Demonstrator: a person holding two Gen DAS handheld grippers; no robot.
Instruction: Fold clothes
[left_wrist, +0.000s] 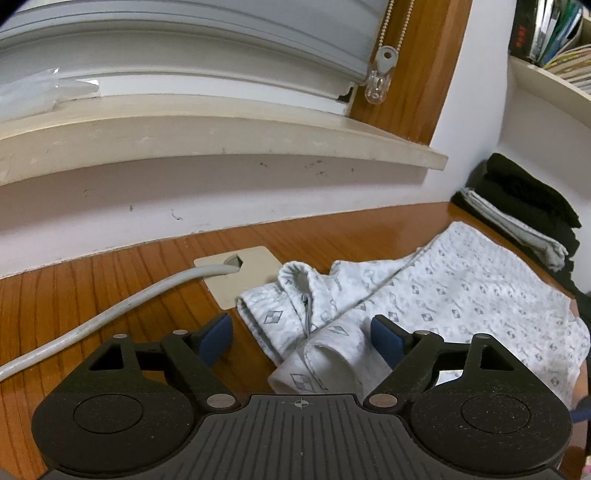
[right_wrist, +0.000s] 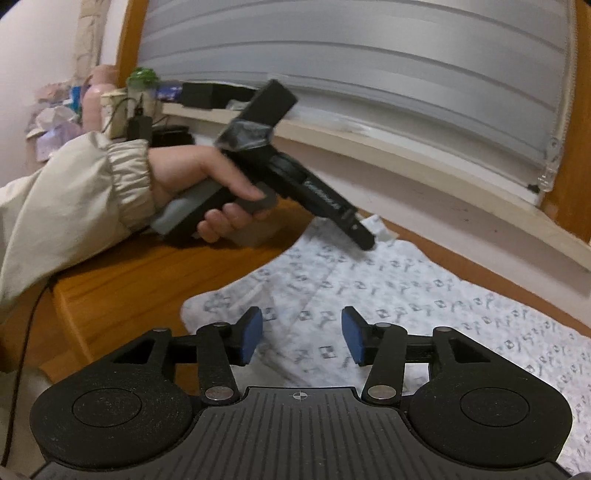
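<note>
Right gripper (right_wrist: 301, 338): nearest the right wrist camera; blue pads apart with nothing between them, hanging over the near edge of the garment.
Left gripper (left_wrist: 301, 338): pads wide apart, straddling the rolled cuff at the garment's collar end, gripping nothing.
Garment (left_wrist: 461, 295): white with a small grey print, lying on the wooden desk (left_wrist: 110, 288); one sleeve lies folded across the body, collar and drawstring bunched at its left end.
Step in hand: a judgement only. The garment is part-folded, one sleeve in, the body spread out. Both grippers hang free above it, which fits either reaching for a fresh hold or letting go after a fold.
Next move: a further fold would call for both pads closing on one layer of cloth only, at matching points, since the fabric is soft and bunches easily.
Folded pile (left_wrist: 517, 214): dark and grey clothes stacked beyond the garment, just beside its far edge.
Cable (left_wrist: 110, 314): left of the garment, running to a plate in the desk.
</note>
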